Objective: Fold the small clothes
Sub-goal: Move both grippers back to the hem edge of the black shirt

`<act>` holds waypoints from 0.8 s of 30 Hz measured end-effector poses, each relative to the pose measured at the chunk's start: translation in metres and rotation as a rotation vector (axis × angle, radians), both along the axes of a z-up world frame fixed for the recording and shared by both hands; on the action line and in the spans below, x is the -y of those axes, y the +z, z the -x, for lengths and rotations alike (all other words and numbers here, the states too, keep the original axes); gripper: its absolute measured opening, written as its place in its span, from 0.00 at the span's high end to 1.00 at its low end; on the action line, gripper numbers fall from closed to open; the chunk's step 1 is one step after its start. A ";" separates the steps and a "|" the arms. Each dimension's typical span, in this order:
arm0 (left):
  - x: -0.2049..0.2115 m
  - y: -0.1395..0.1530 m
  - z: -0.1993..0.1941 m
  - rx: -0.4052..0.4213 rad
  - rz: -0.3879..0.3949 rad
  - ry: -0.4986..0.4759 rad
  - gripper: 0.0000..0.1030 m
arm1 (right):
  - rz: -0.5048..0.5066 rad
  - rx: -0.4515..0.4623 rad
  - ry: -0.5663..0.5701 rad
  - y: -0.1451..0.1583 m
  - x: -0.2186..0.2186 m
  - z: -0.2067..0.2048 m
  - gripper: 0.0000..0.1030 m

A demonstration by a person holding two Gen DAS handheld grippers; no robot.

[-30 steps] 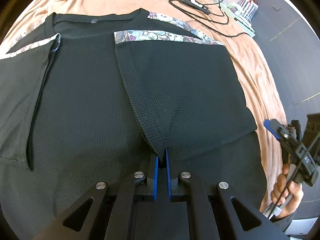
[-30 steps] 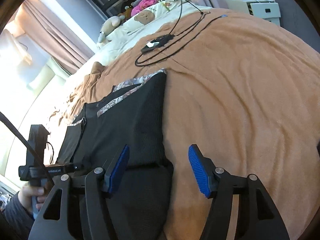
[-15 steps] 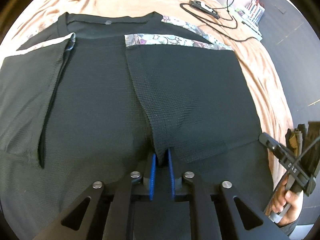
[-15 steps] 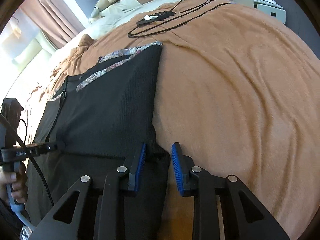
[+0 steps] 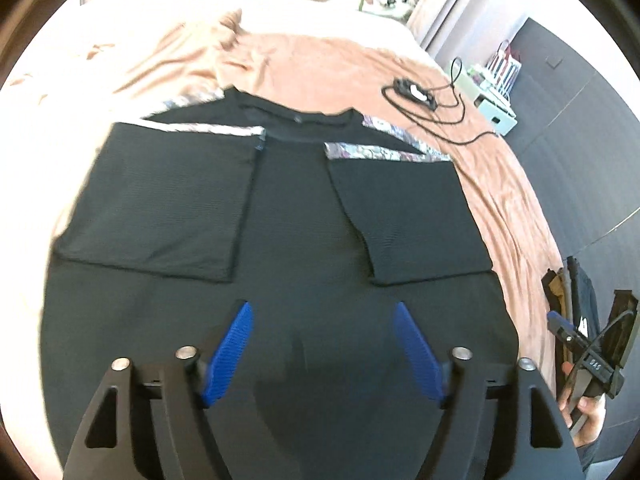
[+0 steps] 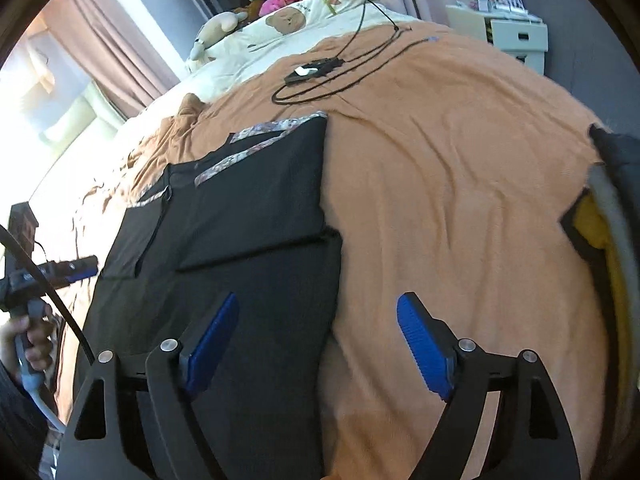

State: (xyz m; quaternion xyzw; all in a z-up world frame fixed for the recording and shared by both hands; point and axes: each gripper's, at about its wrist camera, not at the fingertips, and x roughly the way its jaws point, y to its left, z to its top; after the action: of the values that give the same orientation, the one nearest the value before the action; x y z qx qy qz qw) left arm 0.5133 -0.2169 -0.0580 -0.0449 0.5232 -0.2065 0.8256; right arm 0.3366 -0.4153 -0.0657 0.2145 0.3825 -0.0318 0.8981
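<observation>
Rumpled tan bed blanket (image 5: 500, 184) carries the black waffle-knit T-shirt with floral-trimmed sleeves (image 5: 296, 208), collar away from me. My left gripper (image 5: 322, 350) and right gripper (image 6: 316, 346) hang over its near hem, jaws opening, empty.

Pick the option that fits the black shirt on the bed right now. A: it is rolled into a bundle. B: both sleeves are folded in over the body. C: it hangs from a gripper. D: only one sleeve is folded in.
B: on the black shirt, both floral-trimmed sleeves lie flat over its body.
</observation>
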 end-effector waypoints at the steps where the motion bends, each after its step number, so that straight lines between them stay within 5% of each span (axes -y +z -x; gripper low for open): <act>1: -0.008 0.005 0.007 0.013 0.000 0.003 0.17 | 0.014 0.003 -0.002 0.006 -0.005 0.006 0.13; 6: -0.046 0.020 0.037 0.054 0.010 0.023 0.08 | 0.063 -0.006 0.011 0.026 -0.036 0.030 0.00; 24: -0.183 0.020 0.156 0.102 0.050 0.190 0.07 | 0.110 0.015 0.004 0.049 -0.091 0.124 0.00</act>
State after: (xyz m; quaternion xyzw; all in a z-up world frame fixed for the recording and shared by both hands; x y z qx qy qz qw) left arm 0.3570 -0.0341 -0.0378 -0.1041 0.4686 -0.1424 0.8656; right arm 0.2130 -0.3239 -0.0169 0.1645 0.3738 -0.0491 0.9115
